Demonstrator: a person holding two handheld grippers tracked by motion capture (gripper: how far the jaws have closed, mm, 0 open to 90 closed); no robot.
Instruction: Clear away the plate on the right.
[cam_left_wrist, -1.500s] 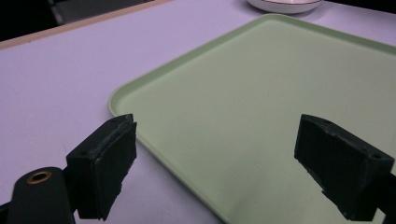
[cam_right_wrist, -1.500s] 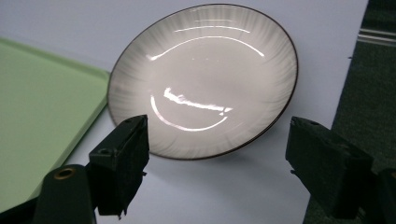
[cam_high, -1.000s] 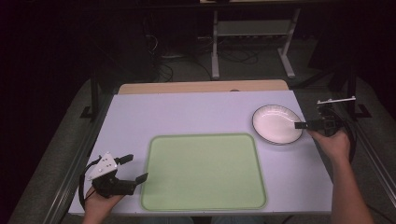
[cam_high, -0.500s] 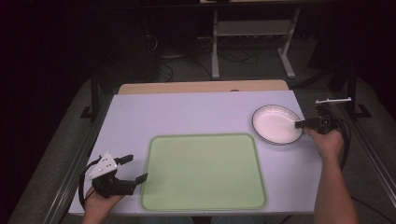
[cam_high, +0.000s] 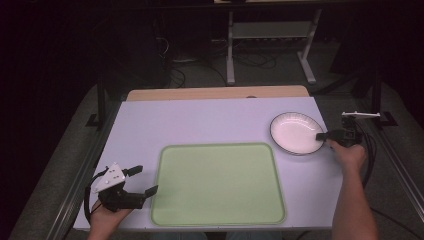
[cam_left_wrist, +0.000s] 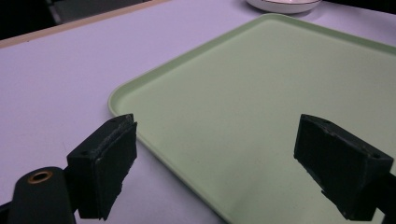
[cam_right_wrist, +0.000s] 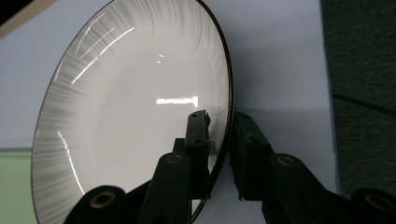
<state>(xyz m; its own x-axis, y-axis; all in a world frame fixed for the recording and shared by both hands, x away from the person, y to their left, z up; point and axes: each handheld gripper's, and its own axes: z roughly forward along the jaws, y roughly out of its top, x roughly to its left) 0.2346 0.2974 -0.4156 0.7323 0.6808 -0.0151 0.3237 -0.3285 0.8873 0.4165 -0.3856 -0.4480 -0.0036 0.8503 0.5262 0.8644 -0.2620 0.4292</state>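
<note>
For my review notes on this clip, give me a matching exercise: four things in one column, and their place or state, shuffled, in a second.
Things:
1. plate
2. tray
3. left gripper
4. right gripper

Place or state:
A. jaws wide apart, by the tray's near left corner
B. pale green, bare, in the middle of the table
C. white with a dark rim, at the right
D. jaws closed on the plate's rim

Pairs: 1-C, 2-B, 3-A, 4-D

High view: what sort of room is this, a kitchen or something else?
Probably a lab or test workshop, not a kitchen. A bare white table stands in a dark room with loose cables and a metal stand on the floor behind it, and holds just a green tray and a white plate.
</note>
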